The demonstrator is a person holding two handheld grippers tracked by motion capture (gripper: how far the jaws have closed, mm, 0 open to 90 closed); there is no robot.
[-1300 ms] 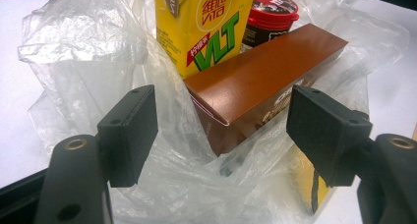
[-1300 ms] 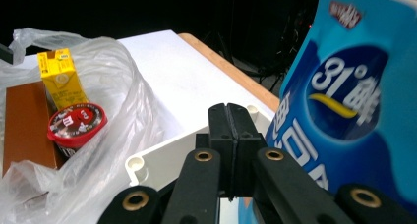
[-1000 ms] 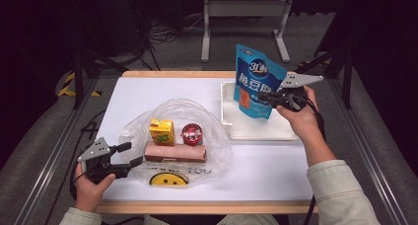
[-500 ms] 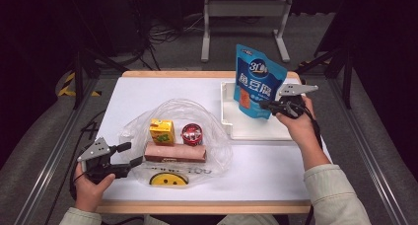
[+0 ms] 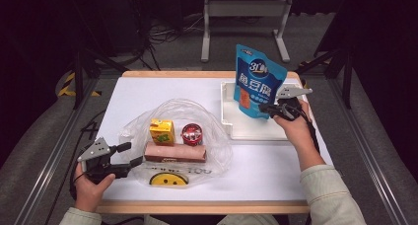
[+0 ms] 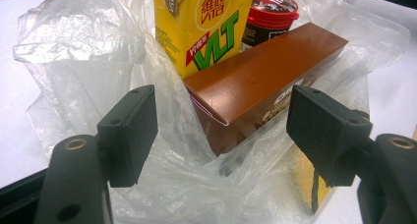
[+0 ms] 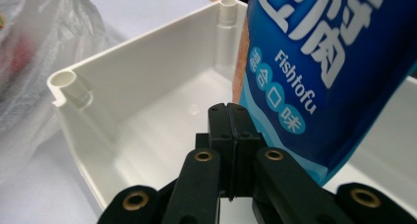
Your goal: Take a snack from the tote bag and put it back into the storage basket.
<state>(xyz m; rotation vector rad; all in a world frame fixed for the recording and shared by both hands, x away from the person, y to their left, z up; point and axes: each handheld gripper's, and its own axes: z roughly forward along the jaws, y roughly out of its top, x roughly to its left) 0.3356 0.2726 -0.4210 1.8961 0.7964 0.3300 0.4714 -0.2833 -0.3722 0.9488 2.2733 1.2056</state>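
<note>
In the right half of the high view, the right gripper (image 5: pixel 268 108) had its jaws clamped on the lower right edge of the blue fish tofu pouch (image 5: pixel 258 82), which stood upright over the white plastic tray (image 5: pixel 227 117). The right gripper view showed those jaws pressed flat together at lower centre, the pouch (image 7: pixel 339 71) rising at the right of the frame and the tray's wall (image 7: pixel 147 62) running across the left.

At lower left of the high view, the left gripper (image 5: pixel 129 154) rested with its jaws spread apart at the edge of the clear plastic bag (image 5: pixel 207 116). In the left gripper view the bag's crumpled film (image 6: pixel 74 62) lay between the jaws, and the end of the brown carton (image 6: pixel 260 81) pointed into the gap. Behind it stood the yellow VLT drink carton (image 6: pixel 204 27) and the red-lidded cup (image 6: pixel 270 10), all inside the bag on the white table (image 5: pixel 162 89).
</note>
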